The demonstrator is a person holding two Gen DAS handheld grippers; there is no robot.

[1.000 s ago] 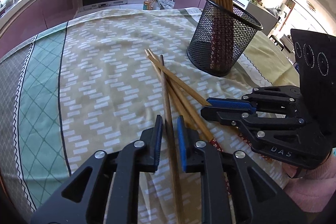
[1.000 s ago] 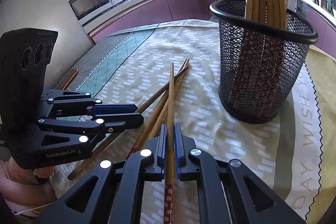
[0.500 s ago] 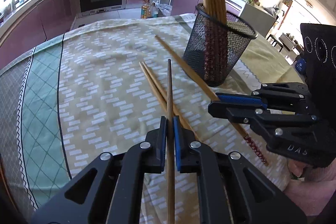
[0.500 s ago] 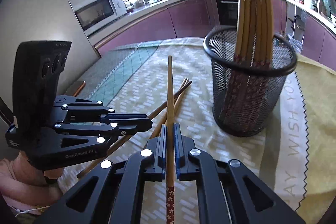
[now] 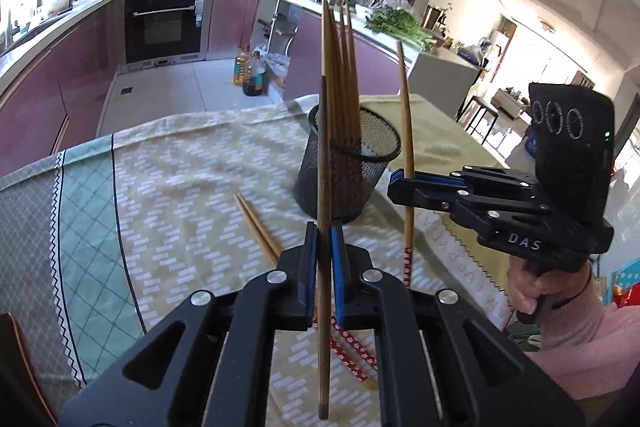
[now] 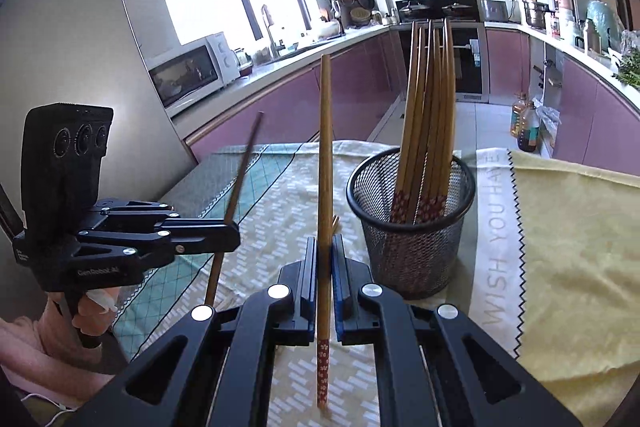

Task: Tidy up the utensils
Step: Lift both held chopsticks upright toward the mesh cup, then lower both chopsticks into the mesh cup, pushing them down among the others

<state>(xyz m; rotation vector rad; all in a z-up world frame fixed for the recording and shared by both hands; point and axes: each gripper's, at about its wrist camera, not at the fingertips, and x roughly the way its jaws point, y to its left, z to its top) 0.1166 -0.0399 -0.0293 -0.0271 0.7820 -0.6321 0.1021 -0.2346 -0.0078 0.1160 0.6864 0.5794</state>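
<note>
1. Lifting both sticks is what has just happened: a second ago each gripper sat low on the tablecloth (image 5: 168,187) among the loose chopsticks, and now both have risen with one stick apiece clear of the cloth.
2. My left gripper (image 5: 324,269) is clamped narrow on a plain brown chopstick (image 5: 323,155); its jaws finished closing on that stick within the last second.
3. My right gripper (image 6: 325,279) is pinched tight on a chopstick with a red flowered end (image 6: 325,163).
4. As I read it, the pickup is done and the drop into the mesh cup (image 6: 412,247) comes next. The cup stands ahead of the right gripper and a little to its right, already holding a bundle.
5. Each held stick runs lengthwise through its jaws, long axis forward and up. The right one's flowered end trails below the jaws, thin tip leading; the left one's ends I cannot tell apart.
6. Two more chopsticks (image 5: 256,223) lie flat on the cloth, just ahead-left of the left gripper.
</note>
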